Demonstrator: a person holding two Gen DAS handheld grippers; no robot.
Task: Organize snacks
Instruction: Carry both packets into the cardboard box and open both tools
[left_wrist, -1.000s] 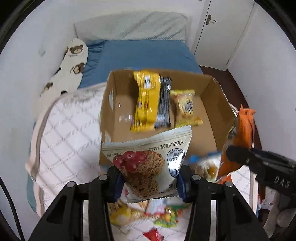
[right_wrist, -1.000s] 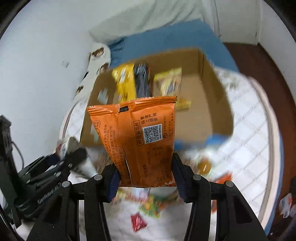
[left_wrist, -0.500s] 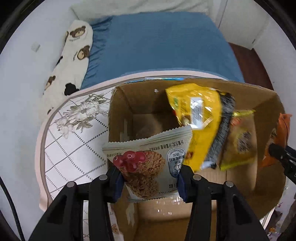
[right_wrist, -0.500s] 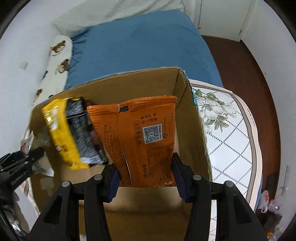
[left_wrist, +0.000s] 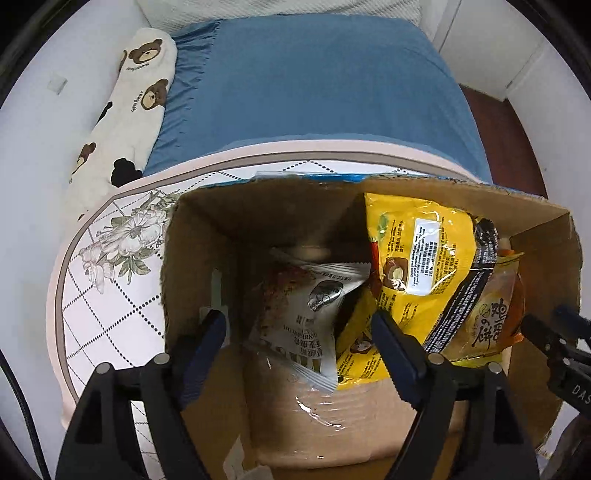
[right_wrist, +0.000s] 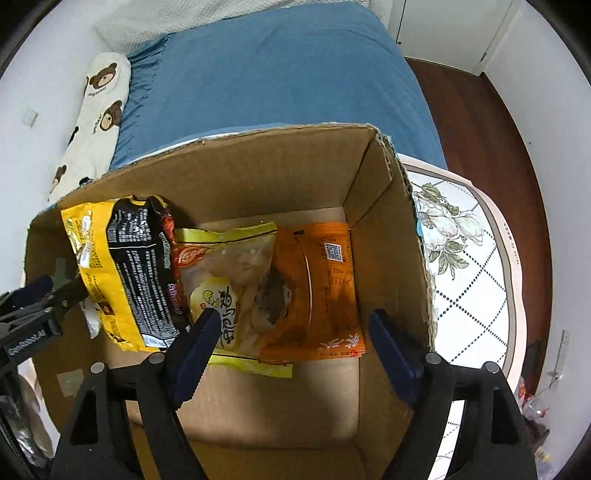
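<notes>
Snacks now sit inside the cardboard box (left_wrist: 192, 280), and both of your claws hang above it spread wide and empty, so you are at the release end of a drop-off; judging by that, the next move calls for lifting both clear of the box walls and going to find any loose packets, none of which show here.

Start at your left claw (left_wrist: 297, 334). Its blue-padded fingers (left_wrist: 205, 334) stand well apart over the left part of the box, and the white cookie packet (left_wrist: 306, 314) lies below them, tilted, its crimped edge toward you. It is a thin, glossy film pouch, flat and light; it will slide and crumple rather than hold its shape. Just to its right leans the yellow packet (left_wrist: 417, 258), shiny and crinkled, partly covering a black one, with a pale yellow pouch (left_wrist: 491, 321) beyond.

Move on to your right claw (right_wrist: 290, 339). It too gapes, above the right part of the box, over the orange packet (right_wrist: 325, 280), which lies flat on the box floor near the right wall, against the pale yellow pouch (right_wrist: 229, 288). The orange film is matte-looking with a serrated end seal.

The box is plain corrugated board with rough torn rims, standing on a worktop under a smooth, floral, diamond-patterned cloth (right_wrist: 469, 280). Keep your fingers off the right wall as you rise, since it stands just beside them.
</notes>
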